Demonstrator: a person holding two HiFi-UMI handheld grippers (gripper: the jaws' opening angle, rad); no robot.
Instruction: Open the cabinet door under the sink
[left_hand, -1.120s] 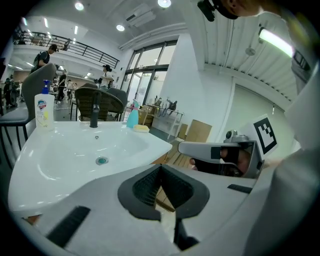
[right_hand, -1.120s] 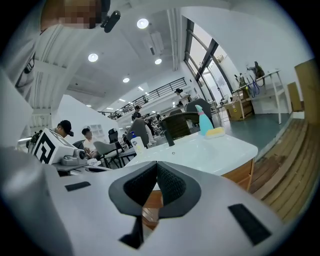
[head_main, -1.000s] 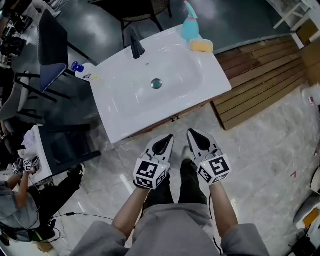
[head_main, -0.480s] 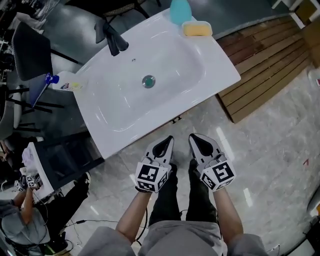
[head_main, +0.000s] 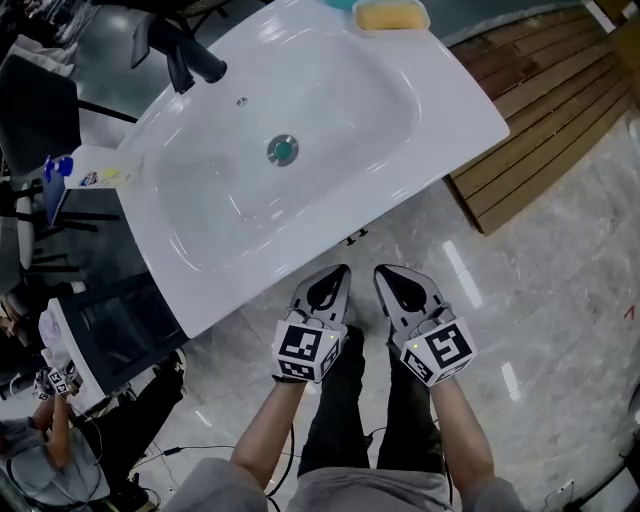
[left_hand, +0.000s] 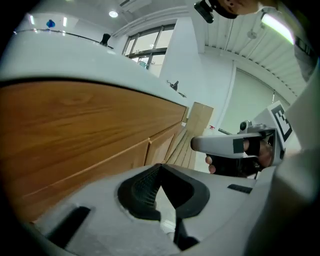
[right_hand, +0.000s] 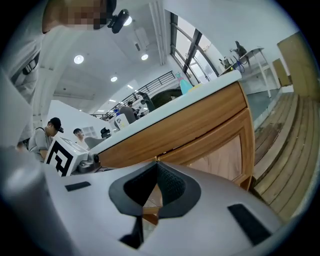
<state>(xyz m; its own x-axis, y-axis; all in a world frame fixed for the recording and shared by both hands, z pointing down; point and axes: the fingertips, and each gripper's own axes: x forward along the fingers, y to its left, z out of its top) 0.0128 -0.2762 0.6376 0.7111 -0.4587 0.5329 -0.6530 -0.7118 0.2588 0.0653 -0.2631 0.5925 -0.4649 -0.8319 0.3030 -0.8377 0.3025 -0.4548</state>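
Observation:
The white sink (head_main: 440, 90) fills the top of the head view, with a black faucet (head_main: 185, 55) and a drain (head_main: 283, 150). Under its front edge only two small dark handles (head_main: 355, 236) of the wooden cabinet show. My left gripper (head_main: 338, 273) and right gripper (head_main: 384, 272) hang side by side just in front of that edge, both shut and empty. In the left gripper view the jaws (left_hand: 159, 167) point at the cabinet front (left_hand: 75, 130) and its door (left_hand: 161, 148). In the right gripper view the jaws (right_hand: 156, 162) face a panelled cabinet door (right_hand: 220, 155), a short way off.
A yellow sponge (head_main: 390, 15) lies on the sink's far rim. A slatted wooden platform (head_main: 560, 100) lies on the marble floor to the right. At the left are a black chair (head_main: 35, 120), a blue-capped bottle (head_main: 55, 172) and a seated person (head_main: 40, 450).
The sink has grown larger and slid toward the bottom left as the head camera closed in. Both grippers stay shut and together, now nearer the cabinet front.

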